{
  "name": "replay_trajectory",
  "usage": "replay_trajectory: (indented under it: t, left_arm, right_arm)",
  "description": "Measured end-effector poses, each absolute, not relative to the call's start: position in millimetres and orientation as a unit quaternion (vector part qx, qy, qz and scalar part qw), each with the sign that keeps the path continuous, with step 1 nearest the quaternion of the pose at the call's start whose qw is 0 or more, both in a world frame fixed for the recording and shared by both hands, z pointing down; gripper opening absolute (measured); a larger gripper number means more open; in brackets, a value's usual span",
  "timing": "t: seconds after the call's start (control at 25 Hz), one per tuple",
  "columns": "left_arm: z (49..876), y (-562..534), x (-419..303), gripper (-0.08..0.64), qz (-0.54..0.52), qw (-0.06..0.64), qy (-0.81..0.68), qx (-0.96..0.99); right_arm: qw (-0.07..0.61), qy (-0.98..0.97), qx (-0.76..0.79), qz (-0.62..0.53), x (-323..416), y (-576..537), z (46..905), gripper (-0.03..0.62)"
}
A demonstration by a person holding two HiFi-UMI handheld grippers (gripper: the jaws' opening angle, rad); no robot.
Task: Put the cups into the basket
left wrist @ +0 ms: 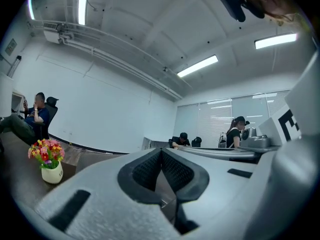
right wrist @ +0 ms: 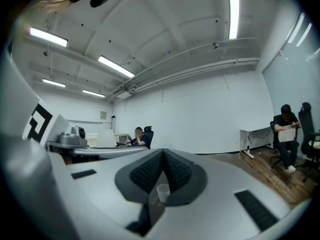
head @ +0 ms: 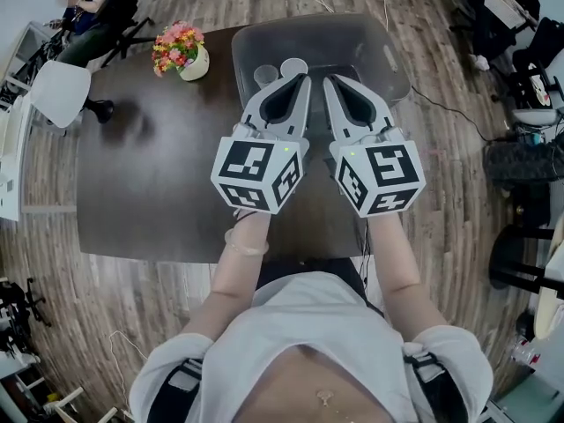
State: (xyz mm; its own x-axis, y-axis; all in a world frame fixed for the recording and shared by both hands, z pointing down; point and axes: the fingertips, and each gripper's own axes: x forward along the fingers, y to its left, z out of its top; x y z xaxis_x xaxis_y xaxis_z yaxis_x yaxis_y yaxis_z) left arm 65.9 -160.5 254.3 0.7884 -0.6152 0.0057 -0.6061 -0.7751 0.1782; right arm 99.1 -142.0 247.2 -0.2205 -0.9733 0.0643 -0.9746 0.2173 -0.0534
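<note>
Fingers [left wrist: 145, 171] meet empty on left gripper [head: 303, 78] and right gripper [head: 328, 80]; left gripper view shows flowers [left wrist: 46, 151], right's a cup [right wrist: 163, 192].

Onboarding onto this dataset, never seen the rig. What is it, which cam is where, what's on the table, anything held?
No robot: a person holds a two-jaw gripper in each hand; the marker cubes belong to them. The head view looks down from the person's head: left gripper and right gripper side by side over a dark table. The other two views ride on each gripper and look along its jaws. On the table: a grey basket with two clear cups inside its outline, and a flower pot. Both are shut and empty; the cup in the right gripper view only shows through the gap behind the closed tips.
</note>
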Motion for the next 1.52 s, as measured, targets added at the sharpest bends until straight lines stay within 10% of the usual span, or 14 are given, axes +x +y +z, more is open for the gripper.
replay_trajectory:
  t: [1.52]
  left_arm:
    - [345.1, -111.2, 93.3, 0.011, 0.023, 0.104, -0.253, 0.962]
  right_arm:
    - [0.038, -0.681, 0.722, 0.114, 137.5, -84.2, 357.4, 0.012]
